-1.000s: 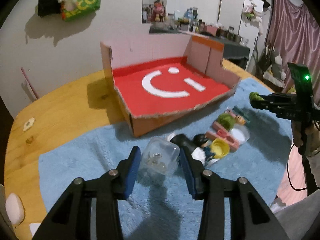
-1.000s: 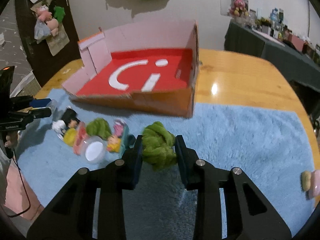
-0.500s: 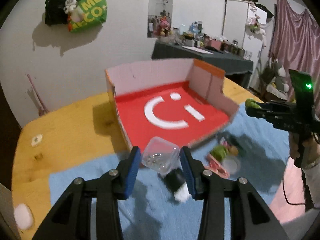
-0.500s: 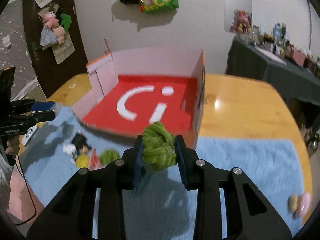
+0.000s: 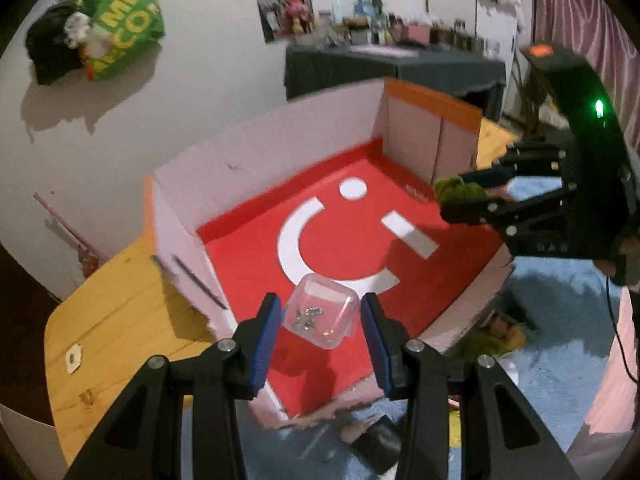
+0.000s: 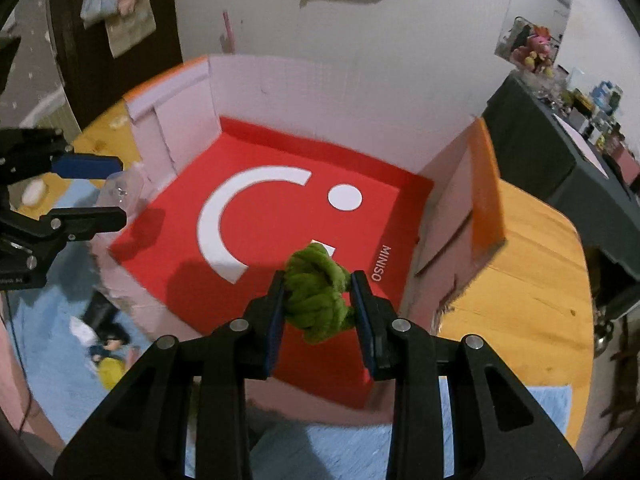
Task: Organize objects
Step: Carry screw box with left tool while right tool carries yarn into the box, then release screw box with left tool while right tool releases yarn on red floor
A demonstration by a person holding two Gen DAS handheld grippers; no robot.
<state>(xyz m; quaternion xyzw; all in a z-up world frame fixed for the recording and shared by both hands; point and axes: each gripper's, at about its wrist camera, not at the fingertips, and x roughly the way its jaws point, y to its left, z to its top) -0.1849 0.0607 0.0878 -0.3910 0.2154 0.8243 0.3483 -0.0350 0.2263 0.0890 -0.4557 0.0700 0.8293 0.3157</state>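
My left gripper (image 5: 320, 316) is shut on a small clear plastic box (image 5: 320, 312) with bits of metal inside, held above the near part of the red cardboard box (image 5: 248, 248). My right gripper (image 6: 318, 292) is shut on a green yarn knot (image 6: 316, 292), held over the red box floor (image 6: 280, 224). From the left wrist view the right gripper (image 5: 460, 196) with its green knot (image 5: 456, 190) hangs over the box's right side. In the right wrist view the left gripper (image 6: 116, 190) with the clear box (image 6: 122, 190) sits at the box's left wall.
The red box stands on a blue fluffy mat (image 5: 560, 312) over a wooden table (image 5: 108, 300). Small toys (image 6: 106, 348) and a black item (image 5: 376, 440) lie on the mat in front of the box. A dark side table (image 6: 552, 152) stands beyond.
Both grippers have lifted off the mat and moved forward over the red box, each carrying its object; the toys on the mat have dropped behind and below.
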